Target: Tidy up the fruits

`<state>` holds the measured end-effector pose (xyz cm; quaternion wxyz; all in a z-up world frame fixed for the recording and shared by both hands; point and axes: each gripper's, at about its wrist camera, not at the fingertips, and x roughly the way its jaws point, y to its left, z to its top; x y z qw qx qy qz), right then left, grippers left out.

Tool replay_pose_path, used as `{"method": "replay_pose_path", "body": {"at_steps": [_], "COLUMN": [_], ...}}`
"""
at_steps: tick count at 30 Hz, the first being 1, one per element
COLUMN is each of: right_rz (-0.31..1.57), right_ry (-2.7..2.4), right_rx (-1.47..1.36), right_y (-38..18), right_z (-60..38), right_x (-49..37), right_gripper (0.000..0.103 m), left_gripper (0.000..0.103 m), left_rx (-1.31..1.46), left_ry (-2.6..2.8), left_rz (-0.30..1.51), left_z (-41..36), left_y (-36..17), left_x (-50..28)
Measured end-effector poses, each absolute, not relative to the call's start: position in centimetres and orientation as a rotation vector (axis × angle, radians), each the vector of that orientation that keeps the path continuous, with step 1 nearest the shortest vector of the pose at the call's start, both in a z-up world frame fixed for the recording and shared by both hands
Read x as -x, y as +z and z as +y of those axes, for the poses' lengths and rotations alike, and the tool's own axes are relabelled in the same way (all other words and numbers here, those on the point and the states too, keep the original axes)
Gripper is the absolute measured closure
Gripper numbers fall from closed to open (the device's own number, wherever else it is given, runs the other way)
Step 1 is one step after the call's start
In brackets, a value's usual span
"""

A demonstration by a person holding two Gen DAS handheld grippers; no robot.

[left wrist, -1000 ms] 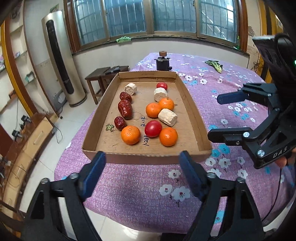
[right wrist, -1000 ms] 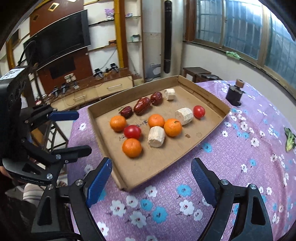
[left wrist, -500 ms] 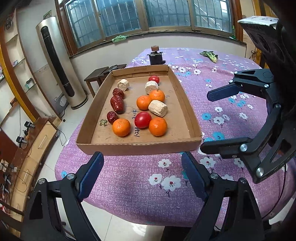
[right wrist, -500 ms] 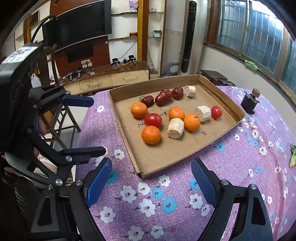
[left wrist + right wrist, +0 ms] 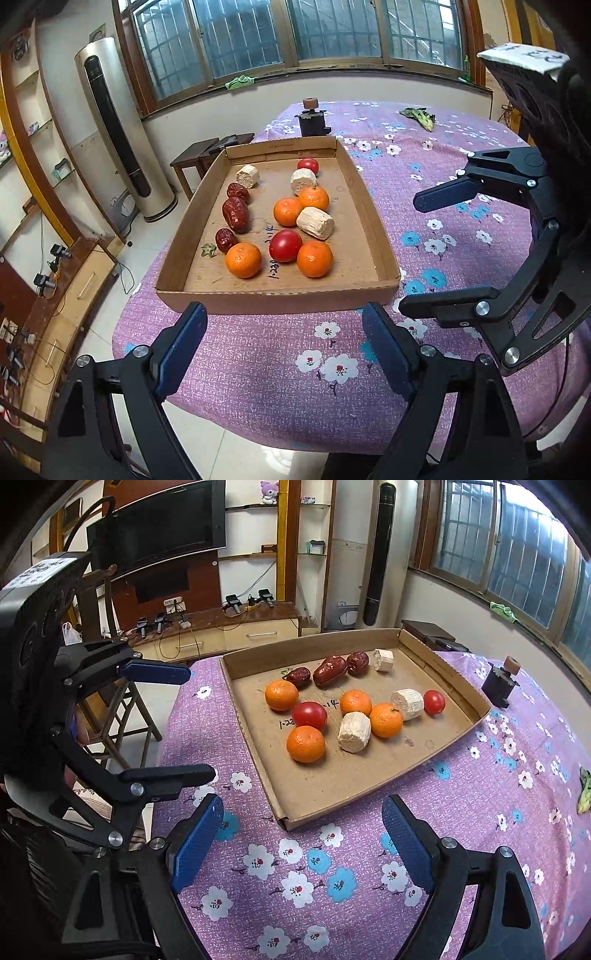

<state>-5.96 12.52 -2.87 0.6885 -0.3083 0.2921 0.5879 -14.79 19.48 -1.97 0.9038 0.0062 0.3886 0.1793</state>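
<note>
A shallow cardboard tray (image 5: 384,254) (image 5: 258,746) lies on the purple flowered tablecloth. It holds several oranges (image 5: 243,259) (image 5: 306,743), two tomatoes (image 5: 285,245) (image 5: 309,715), three red dates (image 5: 235,214) (image 5: 330,669) and three pale cut chunks (image 5: 315,223) (image 5: 354,732). My left gripper (image 5: 284,347) (image 5: 162,723) is open and empty, hovering short of the tray's near edge. My right gripper (image 5: 308,836) (image 5: 424,251) is open and empty, off the tray's near corner.
A small black device with a brown knob (image 5: 311,117) (image 5: 500,682) stands beyond the tray. A green leafy scrap (image 5: 419,115) (image 5: 584,792) lies on the cloth. A tall air conditioner (image 5: 122,133), a low wooden stool (image 5: 207,151) and a TV cabinet (image 5: 207,631) surround the table.
Both grippers have drawn back and risen a little, so the tray sits farther off in both views. Both stay open. Nothing in the tray has moved.
</note>
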Motion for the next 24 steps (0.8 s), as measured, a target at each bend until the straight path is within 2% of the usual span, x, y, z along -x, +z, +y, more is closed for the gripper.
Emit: {"method": "replay_pose_path", "body": {"at_steps": [24], "right_rz": [0.627], "right_ry": [1.317], "right_rx": [0.693], "right_y": [-2.8], "right_z": [12.9], "right_x": [5.9], "right_gripper": [0.014], "left_gripper": [0.017], "left_rx": [0.036], "left_ry": [0.396], "left_rz": [0.739], "left_z": [21.0], "left_y": [-0.4], "left_x": [15.5]}}
